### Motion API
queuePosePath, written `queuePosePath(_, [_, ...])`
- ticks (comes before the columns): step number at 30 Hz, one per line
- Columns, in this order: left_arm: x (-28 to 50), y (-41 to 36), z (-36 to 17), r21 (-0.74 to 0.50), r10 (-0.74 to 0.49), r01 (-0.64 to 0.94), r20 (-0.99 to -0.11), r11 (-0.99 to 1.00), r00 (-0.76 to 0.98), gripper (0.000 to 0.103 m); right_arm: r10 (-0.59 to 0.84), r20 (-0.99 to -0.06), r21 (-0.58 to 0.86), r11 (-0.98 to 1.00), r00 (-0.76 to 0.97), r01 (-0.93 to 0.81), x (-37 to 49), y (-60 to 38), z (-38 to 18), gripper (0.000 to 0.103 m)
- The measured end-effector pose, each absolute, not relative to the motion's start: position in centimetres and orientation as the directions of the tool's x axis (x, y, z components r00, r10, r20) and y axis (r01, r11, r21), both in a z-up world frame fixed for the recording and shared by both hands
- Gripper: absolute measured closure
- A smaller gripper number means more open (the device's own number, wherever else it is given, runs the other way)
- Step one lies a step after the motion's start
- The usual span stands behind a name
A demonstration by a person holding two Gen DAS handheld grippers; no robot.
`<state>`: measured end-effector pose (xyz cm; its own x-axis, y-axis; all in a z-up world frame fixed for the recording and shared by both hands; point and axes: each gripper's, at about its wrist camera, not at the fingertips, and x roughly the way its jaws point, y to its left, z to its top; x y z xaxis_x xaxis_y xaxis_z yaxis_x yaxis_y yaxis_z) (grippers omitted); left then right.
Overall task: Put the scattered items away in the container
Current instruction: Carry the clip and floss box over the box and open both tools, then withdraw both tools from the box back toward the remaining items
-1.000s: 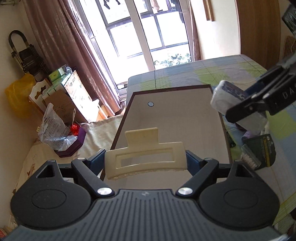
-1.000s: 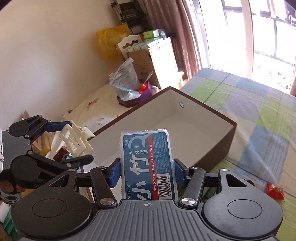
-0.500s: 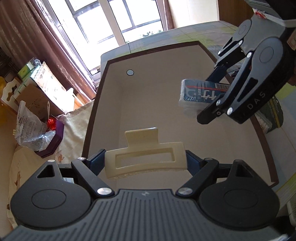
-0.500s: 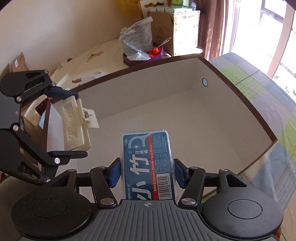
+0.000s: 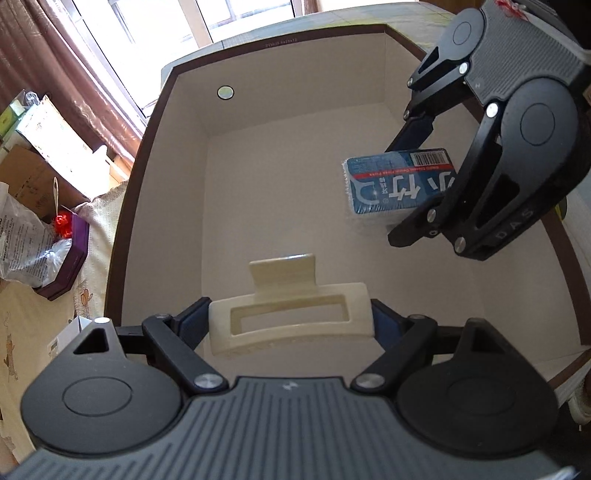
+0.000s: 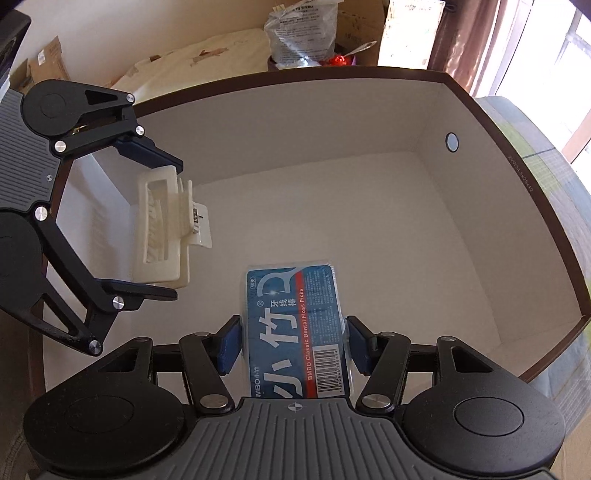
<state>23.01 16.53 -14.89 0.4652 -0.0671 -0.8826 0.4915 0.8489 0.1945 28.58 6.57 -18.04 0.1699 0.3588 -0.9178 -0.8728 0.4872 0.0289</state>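
Left hand-held gripper (image 5: 291,317): pinching a cream hair clip (image 5: 291,321) above the near part of the box.
Right hand-held gripper (image 6: 293,343): pinching a blue floss pick pack (image 6: 295,328) over the box's open inside.
Box (image 5: 207,66): brown rim, pale walls and floor, resting on a checked bed (image 6: 532,144).

Cream hair claw (image 5: 290,323) and blue floss-pick pack (image 6: 295,332) held above the seemingly empty brown-rimmed box (image 5: 295,33).
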Motion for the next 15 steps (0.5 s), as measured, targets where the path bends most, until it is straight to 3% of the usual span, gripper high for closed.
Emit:
queuePosePath(1, [23.1, 16.5, -14.8, 0.194, -0.067, 0.491, -0.883, 0.85, 0.464, 0.017, 0.356, -0.918, 0.02, 0.482, 0.175, -0.876, 28.6, 6.5, -18.2, 0.042])
queuePosePath(2, [23.2, 16.5, -14.9, 0.192, -0.065, 0.492, -0.887, 0.849, 0.458, 0.017, 0.353, -0.918, 0.008, 0.477, 0.182, -0.879, 28.5, 6.5, -18.4, 0.035])
queuePosePath(3, [23.3, 16.4, -14.9, 0.19, -0.062, 0.494, -0.892, 0.849, 0.449, 0.017, 0.362, -0.912, 0.002, 0.469, 0.191, -0.883, 28.5, 6.4, -18.3, 0.013])
queuePosePath(4, [23.4, 16.4, -15.0, 0.188, -0.058, 0.496, -0.896, 0.848, 0.439, 0.016, 0.375, -0.905, -0.004, 0.462, 0.2, -0.887, 28.4, 6.2, -18.2, 0.01])
queuePosePath(15, [23.2, 16.0, -14.8, 0.23, -0.012, 0.497, -0.9, 0.837, 0.437, 0.01, 0.368, -0.906, -0.043, 0.412, 0.21, -0.91, 28.9, 4.8, -18.8, 0.01])
